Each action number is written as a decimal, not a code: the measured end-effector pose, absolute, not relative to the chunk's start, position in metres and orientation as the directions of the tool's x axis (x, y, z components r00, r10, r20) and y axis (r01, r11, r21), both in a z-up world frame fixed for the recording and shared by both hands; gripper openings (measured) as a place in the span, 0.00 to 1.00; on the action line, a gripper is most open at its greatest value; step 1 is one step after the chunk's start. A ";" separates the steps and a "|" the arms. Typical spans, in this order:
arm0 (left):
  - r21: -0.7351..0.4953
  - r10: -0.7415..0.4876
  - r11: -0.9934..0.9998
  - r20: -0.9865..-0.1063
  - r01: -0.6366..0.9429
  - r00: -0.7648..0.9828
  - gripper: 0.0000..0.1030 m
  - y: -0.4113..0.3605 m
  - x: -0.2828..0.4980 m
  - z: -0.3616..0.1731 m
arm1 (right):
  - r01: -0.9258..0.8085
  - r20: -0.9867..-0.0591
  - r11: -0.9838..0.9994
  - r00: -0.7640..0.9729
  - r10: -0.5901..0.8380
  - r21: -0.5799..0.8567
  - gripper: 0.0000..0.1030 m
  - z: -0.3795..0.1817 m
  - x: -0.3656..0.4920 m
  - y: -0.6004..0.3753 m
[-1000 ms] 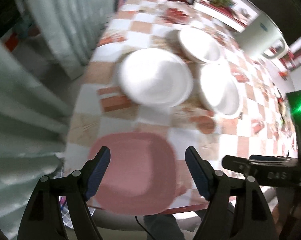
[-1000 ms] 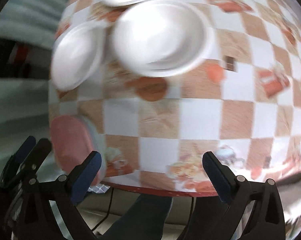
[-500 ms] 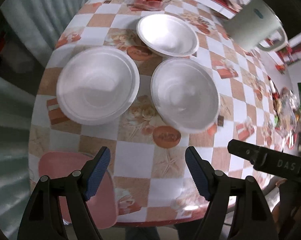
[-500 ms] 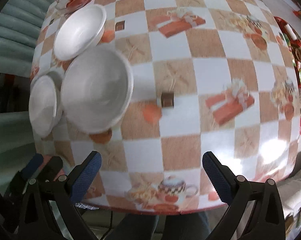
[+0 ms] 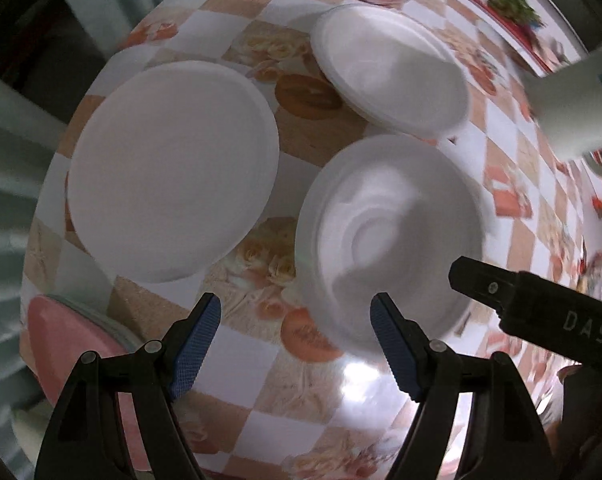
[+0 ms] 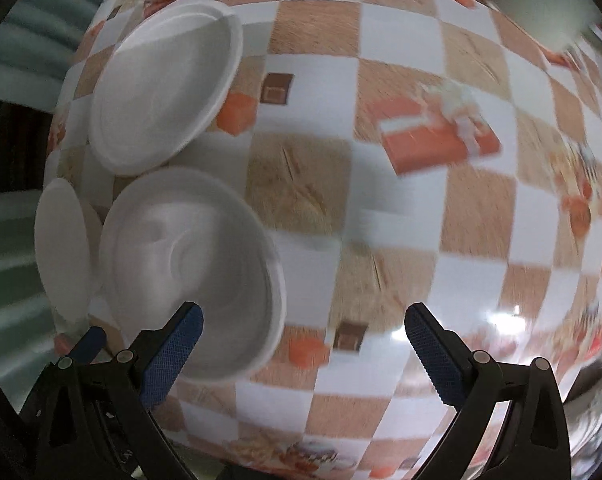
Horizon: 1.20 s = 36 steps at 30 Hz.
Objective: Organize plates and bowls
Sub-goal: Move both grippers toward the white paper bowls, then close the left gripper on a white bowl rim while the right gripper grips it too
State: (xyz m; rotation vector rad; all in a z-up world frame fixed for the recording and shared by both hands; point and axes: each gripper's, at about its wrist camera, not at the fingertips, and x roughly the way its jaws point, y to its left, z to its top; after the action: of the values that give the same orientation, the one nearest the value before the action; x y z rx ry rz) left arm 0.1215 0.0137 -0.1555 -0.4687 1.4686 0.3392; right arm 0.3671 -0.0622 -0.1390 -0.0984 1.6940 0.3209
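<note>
With both grippers, left (image 5: 295,338) and right (image 6: 301,344), spread and empty, you're on approach; next, bracket the near bowl's (image 5: 389,240) rim squarely before closing.

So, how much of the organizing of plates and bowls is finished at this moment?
Nothing looks done. The three white foam bowls, near, far and left, sit separately on the checkered tablecloth, unstacked. The pink plate lies at the edge. Left gripper and right gripper are open and empty, near the closest bowl. All stacking remains.
</note>
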 end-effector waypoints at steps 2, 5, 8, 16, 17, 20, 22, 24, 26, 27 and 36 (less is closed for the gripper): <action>-0.086 -0.054 0.853 -0.996 -0.515 0.077 0.78 0.014 0.126 -0.159 | -0.282 -0.981 0.947 -0.155 0.116 0.157 0.98 -0.144 0.375 -0.054; -0.077 -0.050 0.838 -0.997 -0.540 0.065 0.78 0.014 0.130 -0.166 | -0.331 -0.981 0.930 -0.158 0.111 0.159 0.98 -0.149 0.384 -0.042; -0.069 -0.051 0.827 -0.998 -0.559 0.049 0.78 0.014 0.134 -0.172 | -0.367 -0.981 0.916 -0.159 0.109 0.162 0.94 -0.152 0.389 -0.033; -0.040 -0.030 0.826 -0.999 -0.562 0.027 0.61 0.009 0.143 -0.180 | -0.400 -0.972 0.896 -0.203 0.117 0.192 0.45 -0.167 0.390 -0.016; -0.037 -0.029 0.827 -0.999 -0.560 0.023 0.58 0.008 0.147 -0.182 | -0.399 -0.970 0.896 -0.213 0.115 0.194 0.43 -0.169 0.390 -0.016; -0.032 -0.038 0.829 -0.999 -0.558 0.000 0.38 0.004 0.158 -0.189 | -0.398 -0.967 0.893 -0.221 0.130 0.211 0.32 -0.172 0.389 -0.017; -0.044 -0.047 0.833 -0.999 -0.551 0.008 0.31 0.004 0.161 -0.191 | -0.392 -0.959 0.888 -0.235 0.156 0.241 0.24 -0.174 0.380 -0.017; -0.030 -0.026 0.850 -1.000 -0.526 0.016 0.31 -0.001 0.165 -0.189 | -0.396 -0.959 0.885 -0.237 0.157 0.243 0.20 -0.174 0.381 -0.018; -0.019 -0.010 0.867 -1.000 -0.498 0.021 0.30 -0.005 0.170 -0.188 | -0.394 -0.958 0.886 -0.240 0.158 0.245 0.17 -0.175 0.377 -0.018; -0.017 -0.006 0.875 -1.000 -0.485 0.023 0.29 -0.007 0.172 -0.188 | -0.393 -0.958 0.886 -0.240 0.157 0.244 0.17 -0.175 0.375 -0.021; -0.013 -0.008 0.932 -1.000 -0.362 0.015 0.28 -0.040 0.163 -0.187 | -0.342 -0.952 0.906 -0.258 0.165 0.249 0.17 -0.179 0.339 -0.054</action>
State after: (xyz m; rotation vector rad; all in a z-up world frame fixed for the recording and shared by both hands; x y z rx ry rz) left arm 0.1632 -0.0397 -0.1873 -0.2981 1.5375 0.2818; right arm 0.3392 -0.0537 -0.1787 -0.1344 1.7689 0.4834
